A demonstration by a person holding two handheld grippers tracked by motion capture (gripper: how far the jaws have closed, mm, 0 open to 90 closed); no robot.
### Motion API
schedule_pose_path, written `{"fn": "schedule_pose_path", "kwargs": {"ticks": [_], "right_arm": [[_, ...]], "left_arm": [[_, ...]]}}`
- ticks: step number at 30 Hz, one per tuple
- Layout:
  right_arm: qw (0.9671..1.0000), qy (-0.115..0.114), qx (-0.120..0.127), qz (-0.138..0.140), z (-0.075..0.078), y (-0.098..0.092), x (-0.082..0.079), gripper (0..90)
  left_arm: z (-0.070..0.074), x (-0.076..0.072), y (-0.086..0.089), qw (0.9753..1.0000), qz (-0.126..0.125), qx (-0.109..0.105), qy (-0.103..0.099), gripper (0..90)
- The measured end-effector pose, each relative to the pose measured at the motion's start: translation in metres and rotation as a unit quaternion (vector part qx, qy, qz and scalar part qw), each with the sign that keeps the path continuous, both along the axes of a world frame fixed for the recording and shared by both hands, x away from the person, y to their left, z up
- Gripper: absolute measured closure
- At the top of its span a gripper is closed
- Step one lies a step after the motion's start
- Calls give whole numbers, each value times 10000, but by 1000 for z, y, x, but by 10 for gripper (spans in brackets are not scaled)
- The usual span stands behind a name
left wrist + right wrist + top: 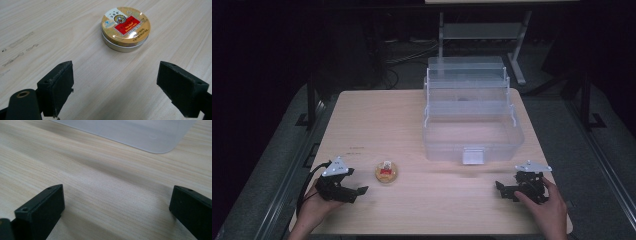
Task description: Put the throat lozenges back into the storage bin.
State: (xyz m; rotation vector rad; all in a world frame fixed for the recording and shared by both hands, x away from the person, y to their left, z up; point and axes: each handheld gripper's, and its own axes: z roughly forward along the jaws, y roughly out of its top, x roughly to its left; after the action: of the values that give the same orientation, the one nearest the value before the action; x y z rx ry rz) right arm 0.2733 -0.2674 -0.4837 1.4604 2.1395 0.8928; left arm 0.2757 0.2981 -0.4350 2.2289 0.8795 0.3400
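Facing the round tin (125, 28) on the bench (432, 205), the left tongs (115, 87) stand wide open and empty. The right tongs (117, 212) are open too (near the clear box (472, 132)). A shallow grip on the tin's low wall could slip and push it away.

The round tin (125, 28) carries a red label with yellow lettering on its gold lid, plus small characters above and below (all too blurred to read). A round emblem and a small blue logo sit beside it. No other writing is legible.
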Motion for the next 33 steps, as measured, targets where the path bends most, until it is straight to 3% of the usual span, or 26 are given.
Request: {"fn": "schedule_pose_path", "kwargs": {"ticks": [20, 33], "right_arm": [[10000, 0, 0, -1, 0, 0, 0, 0], [10000, 2, 0, -3, 0, 0, 0, 0]], "left_arm": [[13, 10, -11, 9999, -119, -61, -32, 136], [17, 19, -20, 9998, -206, 28, 42, 136]]}}
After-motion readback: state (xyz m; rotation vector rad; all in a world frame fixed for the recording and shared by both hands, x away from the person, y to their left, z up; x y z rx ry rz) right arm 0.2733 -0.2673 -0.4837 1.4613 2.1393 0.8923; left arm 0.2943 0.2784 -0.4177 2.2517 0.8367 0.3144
